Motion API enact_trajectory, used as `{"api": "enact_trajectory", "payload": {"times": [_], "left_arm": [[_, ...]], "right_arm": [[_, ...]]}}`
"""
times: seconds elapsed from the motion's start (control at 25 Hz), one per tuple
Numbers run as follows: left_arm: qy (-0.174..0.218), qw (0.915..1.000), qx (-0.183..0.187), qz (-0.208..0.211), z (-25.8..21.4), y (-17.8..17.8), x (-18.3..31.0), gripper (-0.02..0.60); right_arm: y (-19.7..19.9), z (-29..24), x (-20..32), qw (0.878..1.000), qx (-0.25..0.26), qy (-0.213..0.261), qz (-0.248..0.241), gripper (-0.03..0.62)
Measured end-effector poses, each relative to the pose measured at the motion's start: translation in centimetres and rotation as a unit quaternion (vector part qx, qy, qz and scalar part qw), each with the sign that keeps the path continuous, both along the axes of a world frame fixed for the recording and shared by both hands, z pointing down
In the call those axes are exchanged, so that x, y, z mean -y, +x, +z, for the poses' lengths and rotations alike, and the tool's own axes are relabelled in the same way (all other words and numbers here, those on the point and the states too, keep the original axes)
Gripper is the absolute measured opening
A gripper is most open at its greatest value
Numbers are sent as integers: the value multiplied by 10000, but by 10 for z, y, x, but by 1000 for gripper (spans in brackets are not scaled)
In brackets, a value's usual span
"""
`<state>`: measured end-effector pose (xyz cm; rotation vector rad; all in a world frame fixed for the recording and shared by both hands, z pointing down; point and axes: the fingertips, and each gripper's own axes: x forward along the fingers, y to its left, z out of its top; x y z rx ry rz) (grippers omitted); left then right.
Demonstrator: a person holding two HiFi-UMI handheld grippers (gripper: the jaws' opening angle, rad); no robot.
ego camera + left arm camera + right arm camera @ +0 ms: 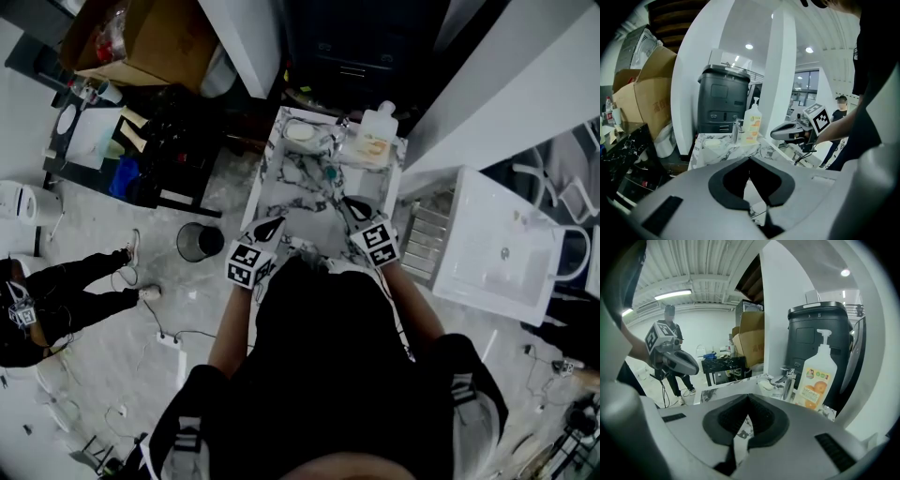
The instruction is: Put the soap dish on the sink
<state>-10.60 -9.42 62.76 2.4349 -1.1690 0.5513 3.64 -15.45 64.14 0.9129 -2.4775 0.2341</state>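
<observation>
A white oval soap dish (302, 131) lies on the back left of the marble sink top (281, 192), beside the chrome faucet (338, 132) and an orange-labelled pump bottle (379, 134). My left gripper (275, 224) hovers over the sink's near left edge, shut and empty. At the near right, my right gripper (349, 203) is likewise shut on nothing. In the left gripper view the soap dish (712, 143) sits well ahead of the shut left gripper (750, 158). In the right gripper view the soap dish (765, 386) lies left of the faucet (788, 380), beyond the shut right gripper (748, 396).
A dark bin (723, 101) stands behind the sink between white pillars. Left of it are a cardboard box (141, 37), a cluttered black table (173, 141) and a round waste basket (200, 242). A white basin unit (487, 248) stands at right. A person (66, 286) stands at far left.
</observation>
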Motion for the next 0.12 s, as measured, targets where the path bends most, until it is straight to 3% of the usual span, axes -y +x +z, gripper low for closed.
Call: {"api": "enact_trajectory", "payload": {"times": [0.12], "left_arm": [[-4, 10000, 27, -18, 1, -2, -5, 0]], "right_arm": [[-3, 0, -7, 9999, 83, -9, -65, -6]]}}
